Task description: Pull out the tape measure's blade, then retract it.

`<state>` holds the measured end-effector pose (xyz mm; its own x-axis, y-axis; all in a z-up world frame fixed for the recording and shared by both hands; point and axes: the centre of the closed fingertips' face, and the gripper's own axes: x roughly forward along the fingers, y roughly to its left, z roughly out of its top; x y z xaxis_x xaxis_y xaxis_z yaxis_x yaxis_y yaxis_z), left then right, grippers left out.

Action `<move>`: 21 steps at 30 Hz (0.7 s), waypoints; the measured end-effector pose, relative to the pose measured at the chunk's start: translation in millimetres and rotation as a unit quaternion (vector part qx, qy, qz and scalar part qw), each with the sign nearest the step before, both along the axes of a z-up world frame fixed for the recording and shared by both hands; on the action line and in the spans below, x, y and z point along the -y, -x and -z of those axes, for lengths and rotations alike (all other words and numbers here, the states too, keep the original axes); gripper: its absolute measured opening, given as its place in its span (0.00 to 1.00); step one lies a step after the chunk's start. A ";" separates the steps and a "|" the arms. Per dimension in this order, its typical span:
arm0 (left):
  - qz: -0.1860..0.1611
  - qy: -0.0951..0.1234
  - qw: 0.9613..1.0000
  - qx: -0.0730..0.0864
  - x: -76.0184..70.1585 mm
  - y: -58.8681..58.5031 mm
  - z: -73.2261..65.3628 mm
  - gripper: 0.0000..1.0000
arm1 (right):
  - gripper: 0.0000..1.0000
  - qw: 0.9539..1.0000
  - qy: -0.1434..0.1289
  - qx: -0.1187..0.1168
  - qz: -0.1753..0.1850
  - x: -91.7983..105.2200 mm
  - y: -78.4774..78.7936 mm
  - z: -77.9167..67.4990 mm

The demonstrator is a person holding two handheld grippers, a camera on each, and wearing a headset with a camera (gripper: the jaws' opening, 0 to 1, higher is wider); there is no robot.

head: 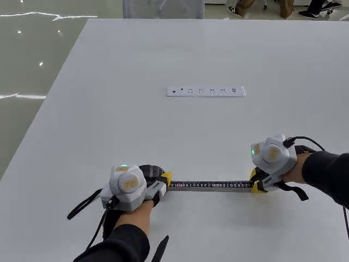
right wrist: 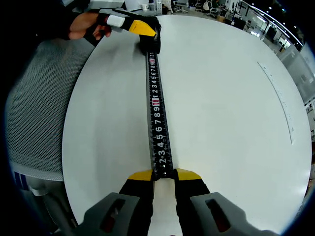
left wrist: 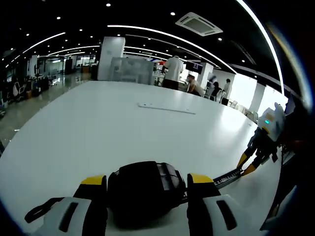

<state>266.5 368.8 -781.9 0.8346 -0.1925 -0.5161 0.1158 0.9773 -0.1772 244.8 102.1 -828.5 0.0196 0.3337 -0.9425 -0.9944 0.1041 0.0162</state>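
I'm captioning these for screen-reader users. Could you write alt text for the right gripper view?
The right gripper pinches the tip of a tape measure blade, which runs straight across the white table to its black case, clamped by the left gripper. A white power strip lies toward the view's right.

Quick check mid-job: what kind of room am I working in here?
Probably an open-plan office or lab: a big white table with a power strip, a ceiling air vent among strip lights, and people beyond the table.
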 end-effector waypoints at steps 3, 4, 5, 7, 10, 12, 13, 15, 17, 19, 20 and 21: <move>-0.004 -0.001 1.000 -0.005 -1.3 0.7 4.0 0.62 | 0.12 1.000 -0.005 0.000 0.011 -0.4 -0.1 -0.2; -0.004 -0.003 1.000 -0.004 -0.9 0.7 4.2 0.62 | 0.12 1.000 -0.005 0.001 0.011 -0.9 0.0 -0.7; -0.002 -0.013 1.000 -0.005 -0.3 1.1 3.8 0.62 | 0.12 1.000 -0.003 0.001 0.013 -1.1 -0.2 -0.8; -0.001 -0.018 1.000 -0.010 -0.2 1.3 4.1 0.61 | 0.12 1.000 0.000 0.000 0.014 -1.5 -0.1 -0.9; 0.010 -0.043 0.999 -0.012 0.7 1.5 6.4 0.60 | 0.12 1.000 0.001 -0.002 0.020 -1.3 -0.5 -0.9; 0.013 -0.053 0.998 -0.014 1.3 2.6 7.4 0.60 | 0.12 1.000 0.002 -0.001 0.019 -1.3 -0.6 -0.8; 0.017 -0.063 0.998 -0.015 0.8 2.9 9.2 0.60 | 0.12 1.000 0.003 -0.001 0.019 -1.4 -0.7 -0.7; 0.021 -0.070 0.997 -0.016 0.7 3.5 9.6 0.60 | 0.12 1.000 0.003 0.000 0.020 -1.5 -0.5 -0.8; 0.021 -0.068 0.997 -0.017 -0.6 3.6 9.6 0.60 | 0.12 1.000 0.003 0.000 0.019 -1.7 -0.2 -0.8; 0.021 -0.066 0.997 -0.017 -0.8 3.8 9.5 0.59 | 0.12 1.000 0.003 0.001 0.019 -1.9 -0.1 -1.0; 0.021 -0.064 0.998 -0.016 -1.1 3.5 9.4 0.59 | 0.12 1.000 0.002 0.001 0.020 -1.9 0.1 -1.1; 0.021 -0.063 0.998 -0.017 -0.9 3.2 9.3 0.59 | 0.12 1.000 0.002 0.001 0.021 -1.9 0.2 -1.2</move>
